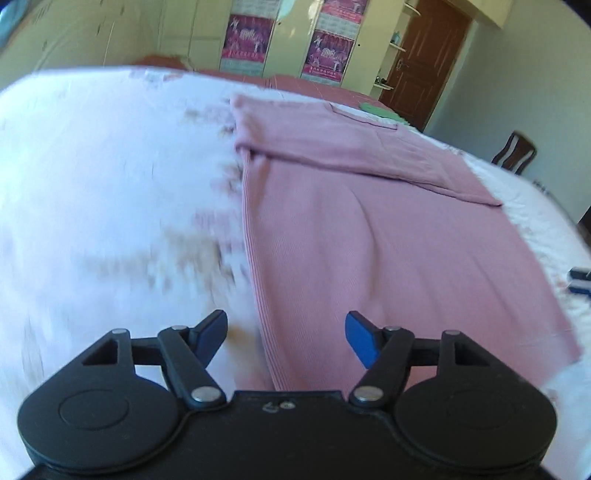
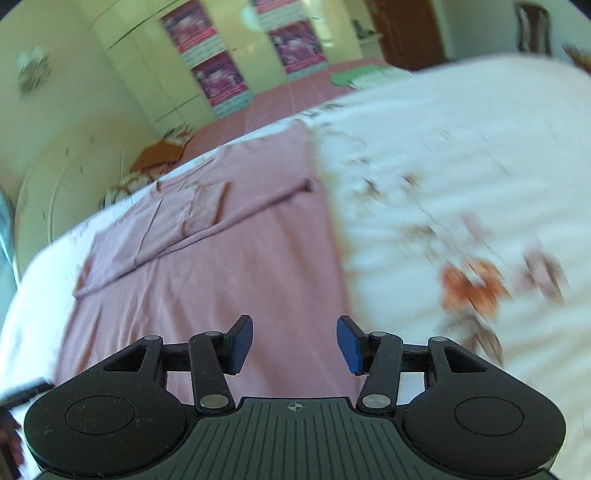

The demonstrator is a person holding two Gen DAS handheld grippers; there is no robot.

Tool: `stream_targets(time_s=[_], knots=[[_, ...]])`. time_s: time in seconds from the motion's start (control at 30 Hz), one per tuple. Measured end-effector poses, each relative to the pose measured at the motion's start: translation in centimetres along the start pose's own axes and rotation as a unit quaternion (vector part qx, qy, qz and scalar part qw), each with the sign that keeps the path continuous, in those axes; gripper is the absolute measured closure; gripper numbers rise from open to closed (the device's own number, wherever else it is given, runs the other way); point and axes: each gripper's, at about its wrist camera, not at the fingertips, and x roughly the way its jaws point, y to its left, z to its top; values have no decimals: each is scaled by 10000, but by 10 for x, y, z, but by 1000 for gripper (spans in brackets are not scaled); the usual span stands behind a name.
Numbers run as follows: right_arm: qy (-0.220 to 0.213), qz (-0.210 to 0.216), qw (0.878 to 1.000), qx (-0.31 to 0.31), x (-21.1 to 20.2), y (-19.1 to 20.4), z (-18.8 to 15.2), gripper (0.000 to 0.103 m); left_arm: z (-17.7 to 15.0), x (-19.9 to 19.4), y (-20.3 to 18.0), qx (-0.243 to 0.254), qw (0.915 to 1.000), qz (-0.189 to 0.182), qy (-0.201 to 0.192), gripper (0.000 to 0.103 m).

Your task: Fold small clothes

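Note:
A pink ribbed garment (image 1: 369,229) lies flat on the white floral bedsheet (image 1: 92,184), its sleeves folded across the far part. My left gripper (image 1: 286,338) is open and empty, hovering over the garment's near left edge. In the right wrist view the same garment (image 2: 207,258) lies left of centre. My right gripper (image 2: 294,343) is open and empty, over the garment's near right edge. The tips of my right gripper's fingers (image 1: 580,282) show at the right edge of the left wrist view.
The bedsheet (image 2: 461,184) spreads wide on both sides of the garment. A green cloth (image 1: 380,110) lies beyond the bed's far edge. Cream wardrobes (image 1: 177,33) with posters, a brown door (image 1: 424,62) and a wooden chair (image 1: 515,151) stand behind.

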Motion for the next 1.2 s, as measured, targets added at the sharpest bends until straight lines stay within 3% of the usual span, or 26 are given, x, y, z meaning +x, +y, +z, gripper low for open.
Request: stream_targets(time_s=[0.1, 0.27, 0.43, 0.53, 0.7, 0.77, 0.8, 0.83, 0.9, 0.97, 1.03, 1.13, 1.2], knots=[[32, 337, 9957, 863, -24, -39, -18, 53, -22, -15, 12, -884, 9946, -490, 221, 42], [412, 882, 9868, 1297, -38, -66, -46, 53, -49, -27, 9, -1449, 9868, -676, 241, 49], [741, 1499, 9728, 1601, -34, -81, -63, 53, -59, -26, 2, -1527, 9850, -779, 199, 49], [890, 1796, 9642, 1736, -28, -86, -64, 53, -57, -21, 10, -1997, 9757, -901, 85, 49], [992, 2000, 9608, 1645, -17, -86, -57, 53, -48, -12, 0, -1836, 9796, -782, 225, 47], [993, 2035, 9618, 1538, -17, -86, -58, 53, -48, -10, -4, -1734, 9821, -706, 224, 54], [996, 2045, 9624, 1484, -17, -85, -59, 53, -48, -9, -5, -1685, 9835, -608, 251, 72], [998, 2039, 9633, 1432, -17, -84, -60, 53, -48, -8, -6, -1618, 9852, -486, 291, 96], [1032, 1995, 9656, 1310, -17, -80, -59, 53, -51, -8, -8, -1579, 9863, -399, 270, 97], [1086, 1808, 9721, 1022, -14, -72, -57, 93, -51, -14, -14, -1457, 9888, -307, 90, 98], [1139, 1656, 9759, 850, -14, -69, -57, 96, -51, -34, -14, -1616, 9840, -621, -414, 98], [654, 2316, 9674, 789, -45, -66, -51, 96, -53, -65, -11, -1675, 9747, -943, -1138, 98], [437, 2426, 9672, 611, -60, -63, -50, 96, -58, -61, -7, -1665, 9776, -791, -1018, 98]])
